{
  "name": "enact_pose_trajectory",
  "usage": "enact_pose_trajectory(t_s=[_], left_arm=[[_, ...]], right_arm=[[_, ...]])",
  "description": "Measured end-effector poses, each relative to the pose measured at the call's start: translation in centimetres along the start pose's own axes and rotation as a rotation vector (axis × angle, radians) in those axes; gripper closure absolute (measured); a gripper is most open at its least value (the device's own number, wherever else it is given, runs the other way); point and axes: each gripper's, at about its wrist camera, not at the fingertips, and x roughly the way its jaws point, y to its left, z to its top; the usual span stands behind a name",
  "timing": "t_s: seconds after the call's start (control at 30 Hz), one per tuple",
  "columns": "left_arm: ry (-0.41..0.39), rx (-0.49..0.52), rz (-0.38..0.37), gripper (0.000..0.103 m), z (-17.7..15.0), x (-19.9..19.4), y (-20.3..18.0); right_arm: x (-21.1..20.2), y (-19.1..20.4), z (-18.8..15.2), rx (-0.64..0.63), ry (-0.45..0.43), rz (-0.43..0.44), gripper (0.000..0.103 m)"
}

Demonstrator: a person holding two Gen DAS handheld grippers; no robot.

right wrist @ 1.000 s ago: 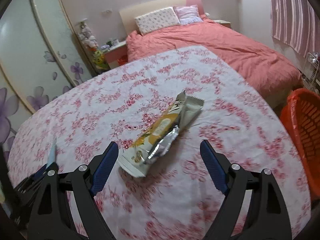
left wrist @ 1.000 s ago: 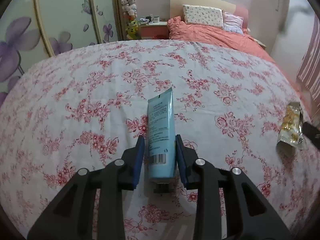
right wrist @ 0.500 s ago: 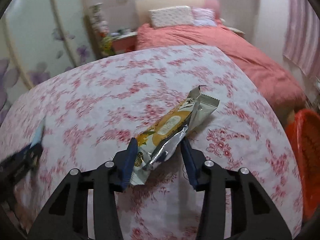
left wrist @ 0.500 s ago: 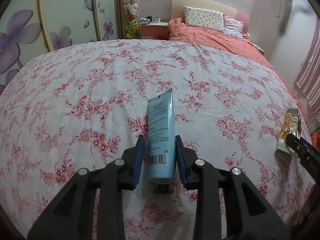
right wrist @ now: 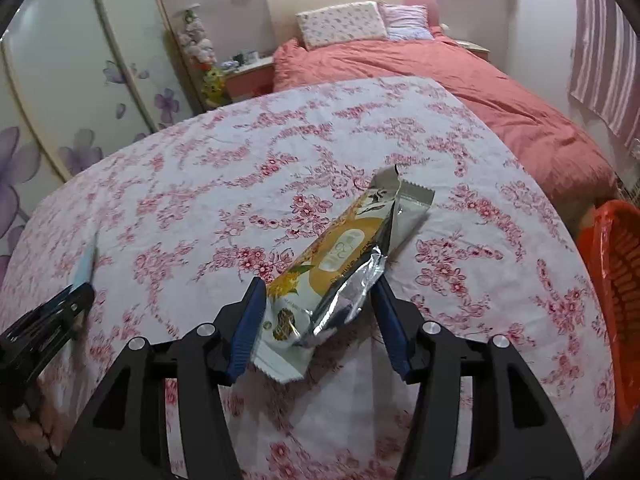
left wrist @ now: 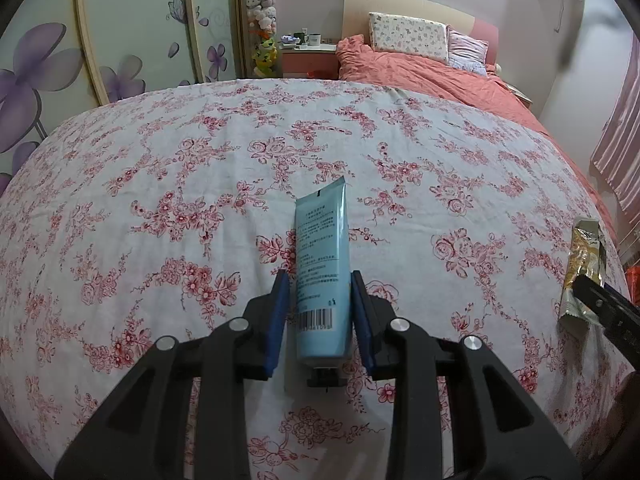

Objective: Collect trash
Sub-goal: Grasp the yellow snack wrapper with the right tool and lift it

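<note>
1. Now the left gripper (left wrist: 319, 312), black with blue pads, has its jaws narrowed around a light blue plastic squeeze tube (left wrist: 321, 276) with a barcode near its lower end; both pads sit against the tube's sides, so the tube is clamped.
2. That tube points away from the camera, crimped end far and dark cap near, over a white bedspread with a red rose print (left wrist: 200, 184).
3. Over at the right, the right gripper (right wrist: 320, 316), of the same black and blue build, has its jaws about half apart and opening.
4. Between those jaws lies a torn yellow and silver foil snack wrapper (right wrist: 344, 256); its left edge touches the left pad (right wrist: 248, 320), and its silver flap reaches the right pad (right wrist: 390, 328), but whether the pads still press on it I cannot tell.
5. Its near end overhangs the fingers toward the camera, and its torn far end lies diagonally up to the right across the floral bedspread (right wrist: 200, 184).
6. From the left wrist view, the same wrapper (left wrist: 582, 272) shows at the far right edge of the bedspread, with a black finger of the right gripper (left wrist: 600, 308) against it.
7. From the right wrist view, the left gripper (right wrist: 60, 312) and the tip of the blue tube (right wrist: 85, 264) show at the left edge.
8. Beside the bed, at the right edge of the right wrist view, stands an orange plastic basket (right wrist: 616, 280) with slotted walls.
9. Beyond the floral bedspread lies a coral duvet (right wrist: 440, 80) with two pillows (right wrist: 340, 28) at the headboard.
</note>
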Motion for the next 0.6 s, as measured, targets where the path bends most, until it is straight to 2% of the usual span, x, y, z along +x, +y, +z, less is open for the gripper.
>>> enact_pose_trajectory(t_s=[0.13, 0.2, 0.27, 0.43, 0.47, 0.5, 0.6], left_arm=[[0.000, 0.002, 0.002, 0.071, -0.01, 0.01, 0.02], [0.000, 0.002, 0.002, 0.071, 0.00, 0.02, 0.00], [0.000, -0.001, -0.002, 0.071, 0.01, 0.02, -0.02], [0.001, 0.002, 0.003, 0.071, -0.01, 0.04, 0.00], [0.001, 0.004, 0.004, 0.071, -0.01, 0.04, -0.02], [0.002, 0.009, 0.003, 0.071, 0.01, 0.06, -0.13], [-0.002, 0.029, -0.016, 0.074, 0.01, -0.01, -0.43]], right_arm=[[0.24, 0.21, 0.16, 0.005, -0.009, -0.019, 0.048], [0.20, 0.39, 0.28, -0.014, -0.014, -0.012, 0.059], [-0.16, 0.66, 0.40, -0.059, -0.036, -0.023, 0.063], [0.04, 0.21, 0.57, -0.052, -0.028, -0.033, 0.063], [0.07, 0.23, 0.57, -0.054, -0.026, -0.029, 0.070], [0.14, 0.33, 0.56, -0.061, -0.022, -0.022, 0.082], [-0.18, 0.46, 0.40, -0.076, -0.026, -0.002, 0.089]])
